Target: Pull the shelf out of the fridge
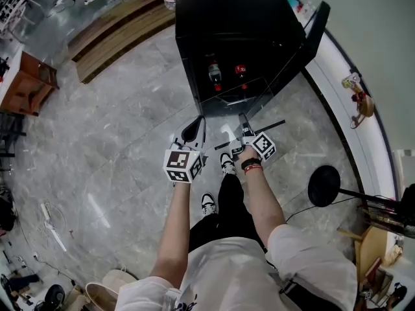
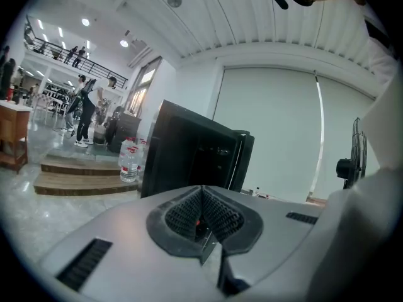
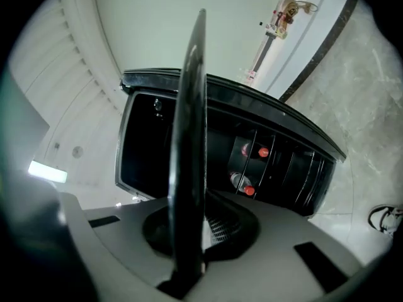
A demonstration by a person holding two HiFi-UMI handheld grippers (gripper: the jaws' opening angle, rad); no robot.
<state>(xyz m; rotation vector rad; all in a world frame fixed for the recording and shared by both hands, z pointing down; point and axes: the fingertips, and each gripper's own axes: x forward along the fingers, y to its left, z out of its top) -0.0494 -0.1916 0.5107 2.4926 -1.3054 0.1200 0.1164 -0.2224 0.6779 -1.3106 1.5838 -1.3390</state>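
The black fridge [image 1: 240, 31] stands ahead on the floor with its door [image 1: 311, 31] swung open to the right. Two red-capped bottles [image 1: 215, 73] stand inside it. My right gripper [image 1: 244, 129] is shut on the dark front edge of the glass shelf [image 1: 269, 127], which hangs in the air in front of the fridge. In the right gripper view the shelf [image 3: 189, 137] crosses my right gripper [image 3: 195, 222] as a dark strip, with the fridge [image 3: 151, 143] and the bottles [image 3: 242, 184] behind it. My left gripper [image 1: 200, 120] is beside the shelf's left end. Its jaws [image 2: 201, 190] are shut, and I see nothing held.
A black round fan base [image 1: 324, 185] stands on the floor to the right. Wooden steps [image 1: 117, 31] lie at the upper left, with water bottles [image 2: 129, 159] beside the fridge [image 2: 189, 150]. The person's shoes [image 1: 227, 164] are just below the grippers. A white wall runs along the right.
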